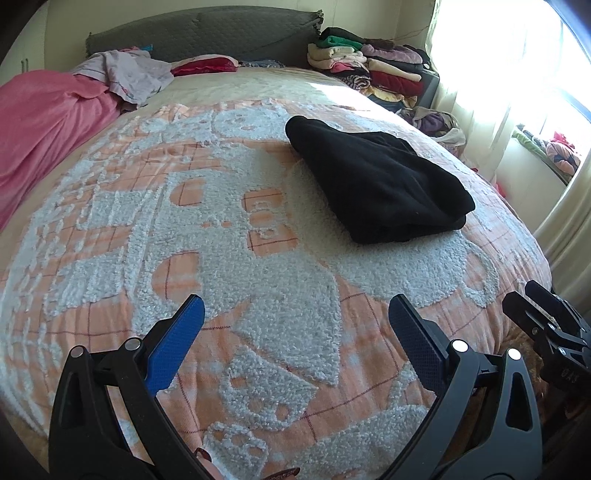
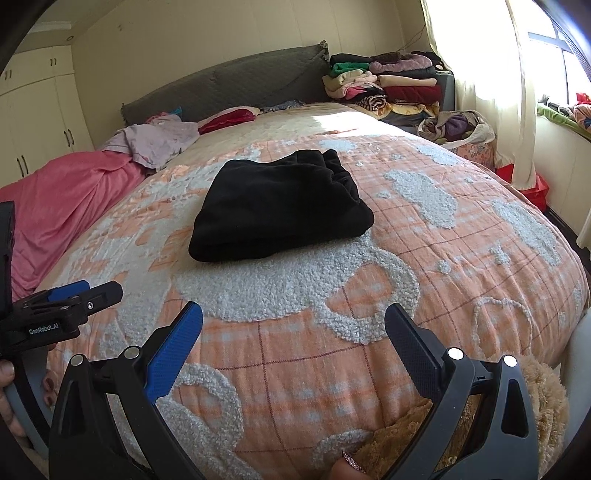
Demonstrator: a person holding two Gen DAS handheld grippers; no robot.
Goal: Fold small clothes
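In the left wrist view, the left gripper (image 1: 295,325) is held nearest, fingers spread wide and empty over the bedspread (image 1: 258,280). The folded black garment (image 1: 373,184) is seen beyond it, lying unobstructed, long axis running from near right toward the headboard (image 1: 199,33). A pink blanket (image 1: 44,125) is bunched left of the garment.

In the right wrist view, the right gripper (image 2: 293,328) is likewise spread wide and empty. The garment lies ahead, stacked clothes (image 2: 388,85) beyond it.

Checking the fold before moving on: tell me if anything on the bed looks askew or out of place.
The black garment lies folded but slightly lumpy, its far edge bunched. Crumpled lilac clothing sits unfolded near the headboard.
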